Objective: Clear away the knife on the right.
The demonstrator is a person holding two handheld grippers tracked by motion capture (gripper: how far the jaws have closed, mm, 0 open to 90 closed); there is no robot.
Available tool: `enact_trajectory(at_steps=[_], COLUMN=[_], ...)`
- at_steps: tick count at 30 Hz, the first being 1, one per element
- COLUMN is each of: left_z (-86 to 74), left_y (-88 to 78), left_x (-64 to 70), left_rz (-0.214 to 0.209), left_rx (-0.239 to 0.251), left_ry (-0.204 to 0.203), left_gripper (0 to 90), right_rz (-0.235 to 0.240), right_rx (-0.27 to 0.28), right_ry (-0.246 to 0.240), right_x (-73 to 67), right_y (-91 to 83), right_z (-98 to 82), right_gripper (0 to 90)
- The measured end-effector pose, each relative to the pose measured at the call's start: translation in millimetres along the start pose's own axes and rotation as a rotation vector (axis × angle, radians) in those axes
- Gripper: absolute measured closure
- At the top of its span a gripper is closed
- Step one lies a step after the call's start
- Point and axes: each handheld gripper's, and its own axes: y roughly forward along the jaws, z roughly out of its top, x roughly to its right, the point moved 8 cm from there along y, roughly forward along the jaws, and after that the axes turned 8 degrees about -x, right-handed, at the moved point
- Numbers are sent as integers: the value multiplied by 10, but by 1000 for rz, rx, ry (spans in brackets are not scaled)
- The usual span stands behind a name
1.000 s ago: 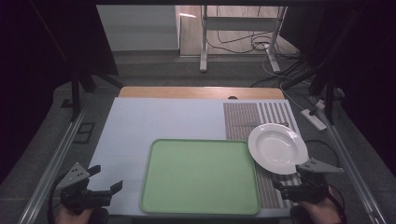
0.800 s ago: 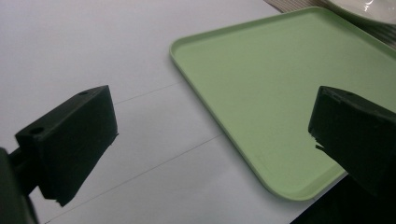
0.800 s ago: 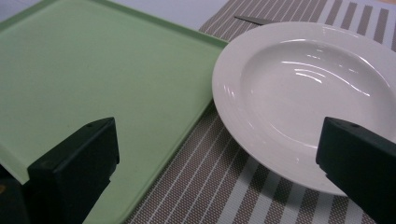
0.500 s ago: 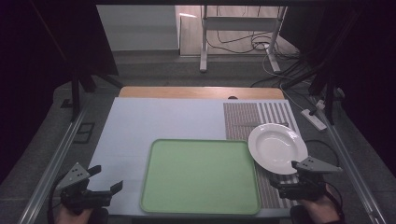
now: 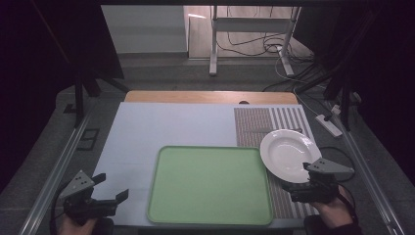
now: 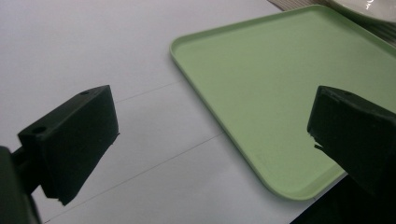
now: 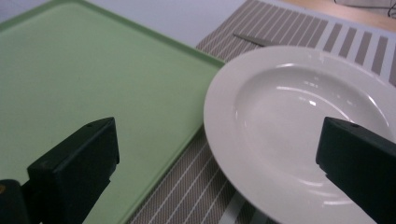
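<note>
Holding: my right gripper (image 5: pixel 302 182) just beside the white plate (image 5: pixel 288 154), jaws spread, nothing gripped.
Plate: on the striped mat (image 5: pixel 274 121), rim over the green tray (image 5: pixel 210 183).
Left gripper (image 5: pixel 105 192): jaws apart, at the desk's near-left corner.

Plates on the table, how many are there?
1. The white plate sits on the striped mat, its edge over the green tray, just ahead of the right hand-held gripper.

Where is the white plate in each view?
High view: white plate at right, on the striped mat, beyond the right gripper.
Left gripper view: plate's rim at the top right corner.
Right gripper view: right half.
Shared landmark: green tray.
</note>
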Motion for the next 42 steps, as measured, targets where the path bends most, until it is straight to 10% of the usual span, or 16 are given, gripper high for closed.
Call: enact_trajectory(at_steps=[17, 42], left_z=[0, 1], left_y=[5, 4], left_x=[6, 2], left_rz=[8, 6], left_rx=[-5, -4], left_ry=[6, 2], left_gripper=[17, 17], right_rz=[3, -72], right_rx=[-73, -191], right_ry=[136, 191], right_x=[226, 831], right_y=[259, 718], right_z=[131, 267], right_gripper=[5, 0])
